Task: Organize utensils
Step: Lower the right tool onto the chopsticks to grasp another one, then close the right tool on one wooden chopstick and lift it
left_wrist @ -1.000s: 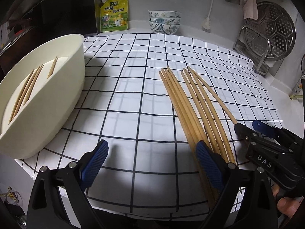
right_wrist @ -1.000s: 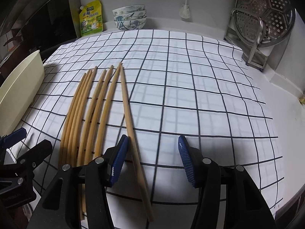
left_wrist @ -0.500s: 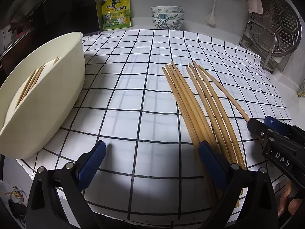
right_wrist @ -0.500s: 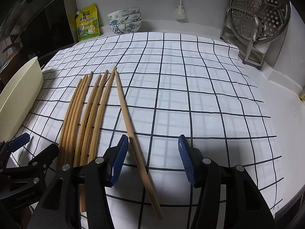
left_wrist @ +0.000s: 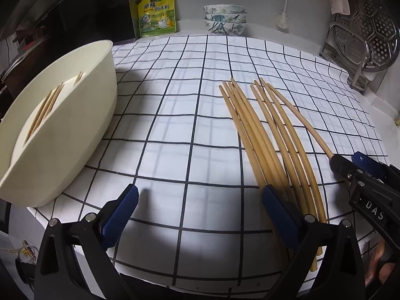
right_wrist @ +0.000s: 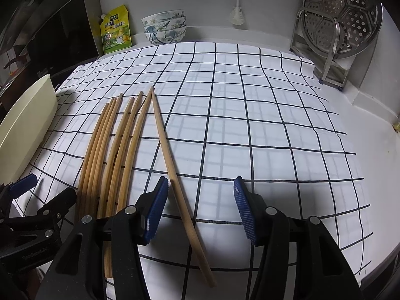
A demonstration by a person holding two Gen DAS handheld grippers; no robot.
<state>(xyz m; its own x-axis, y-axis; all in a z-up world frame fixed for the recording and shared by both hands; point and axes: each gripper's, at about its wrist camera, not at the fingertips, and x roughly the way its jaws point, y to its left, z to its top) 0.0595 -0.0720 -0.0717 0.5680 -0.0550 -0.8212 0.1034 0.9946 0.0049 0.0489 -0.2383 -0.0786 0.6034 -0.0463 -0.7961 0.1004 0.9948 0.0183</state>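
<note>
The right gripper (right_wrist: pixel 198 200) is held spread over the stray chopstick (right_wrist: pixel 172 160), lined up for a pinch; the left gripper (left_wrist: pixel 200 210), unclenched, is kept near the bin (left_wrist: pixel 75 125), where sorted chopsticks lie.

Loose chopstick (right_wrist: pixel 175 172) (rightmost) farther between right tongs (right_wrist: pixel 198 206)

Chopsticks (left_wrist: pixel 270 135) near ends hidden behind left tool (left_wrist: pixel 200 215). Cream bin (left_wrist: pixel 57 125) cut off at 9 o'clock; contents probably chopsticks, mostly hidden by its wall.
</note>
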